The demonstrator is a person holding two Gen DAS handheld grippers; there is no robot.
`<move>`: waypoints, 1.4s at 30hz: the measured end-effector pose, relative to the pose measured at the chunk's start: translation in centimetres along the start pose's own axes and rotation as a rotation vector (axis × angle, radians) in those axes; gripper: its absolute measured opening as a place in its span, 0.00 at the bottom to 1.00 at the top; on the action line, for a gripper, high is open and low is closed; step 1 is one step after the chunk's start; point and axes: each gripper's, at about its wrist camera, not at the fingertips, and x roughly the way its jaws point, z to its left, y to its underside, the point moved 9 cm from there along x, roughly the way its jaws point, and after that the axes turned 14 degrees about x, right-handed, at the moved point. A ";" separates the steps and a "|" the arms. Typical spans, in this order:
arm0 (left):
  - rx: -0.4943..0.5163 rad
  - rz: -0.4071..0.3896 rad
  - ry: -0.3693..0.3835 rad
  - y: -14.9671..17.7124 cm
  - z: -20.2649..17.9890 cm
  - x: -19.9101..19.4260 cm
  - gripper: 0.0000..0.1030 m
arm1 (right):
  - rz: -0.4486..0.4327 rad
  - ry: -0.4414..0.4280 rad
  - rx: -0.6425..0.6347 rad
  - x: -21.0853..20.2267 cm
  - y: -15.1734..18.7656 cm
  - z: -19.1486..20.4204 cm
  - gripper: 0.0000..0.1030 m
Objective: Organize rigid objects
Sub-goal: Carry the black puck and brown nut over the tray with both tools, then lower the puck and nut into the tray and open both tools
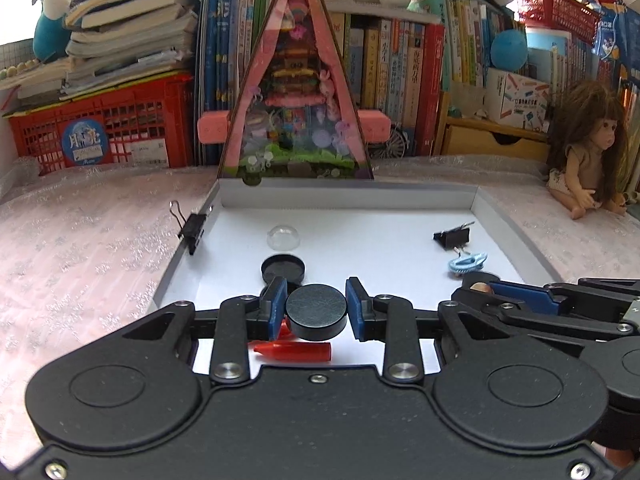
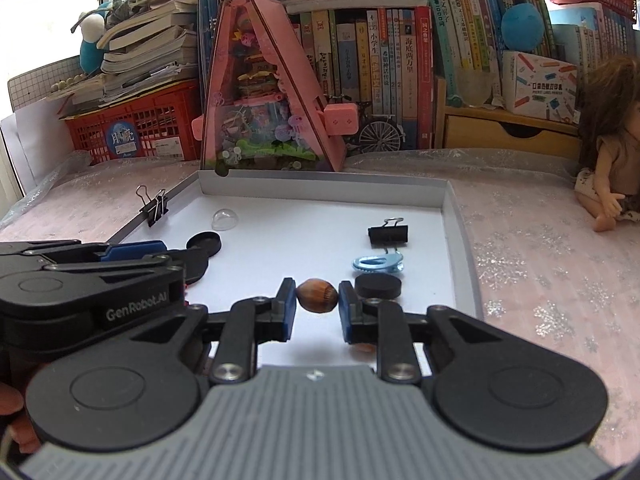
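Both pairs of tongs are hovering over the white tray (image 1: 516,236) that is lying on the pink-clothed worktop (image 1: 88,240). The left tongs (image 1: 317,307) are clamping a black round disc (image 1: 317,312) between their blue pads, holding it just above the tray floor, with a red pen cap (image 1: 294,351) lying underneath. The right tongs (image 2: 317,305) are pinching a brown hazelnut (image 2: 317,295) by its two ends, lifted off the tray.

Other pieces are sitting in the tray: a clear dome (image 2: 225,219) toward the far left, a black lid (image 1: 283,269) near it, a black binder clip (image 2: 388,234) toward the right, a pale blue clip (image 2: 378,263) just in front of that, and another black disc (image 2: 378,286) right beside the right tongs. A second binder clip (image 1: 192,229) is gripping the tray's left rim.
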 end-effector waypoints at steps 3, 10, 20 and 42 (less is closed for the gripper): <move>-0.001 0.010 0.006 0.5 -0.2 0.5 0.29 | 0.004 0.008 -0.005 0.4 0.2 -0.1 0.27; 0.011 0.019 0.012 0.9 -0.5 1.0 0.29 | 0.011 0.020 -0.008 0.9 0.3 -0.5 0.27; 0.022 0.015 0.013 0.7 -0.8 1.2 0.29 | 0.009 0.034 -0.014 1.0 0.3 -0.5 0.27; 0.041 0.011 0.012 -0.3 -1.0 2.6 0.29 | 0.005 0.064 -0.036 1.9 -0.7 -1.0 0.27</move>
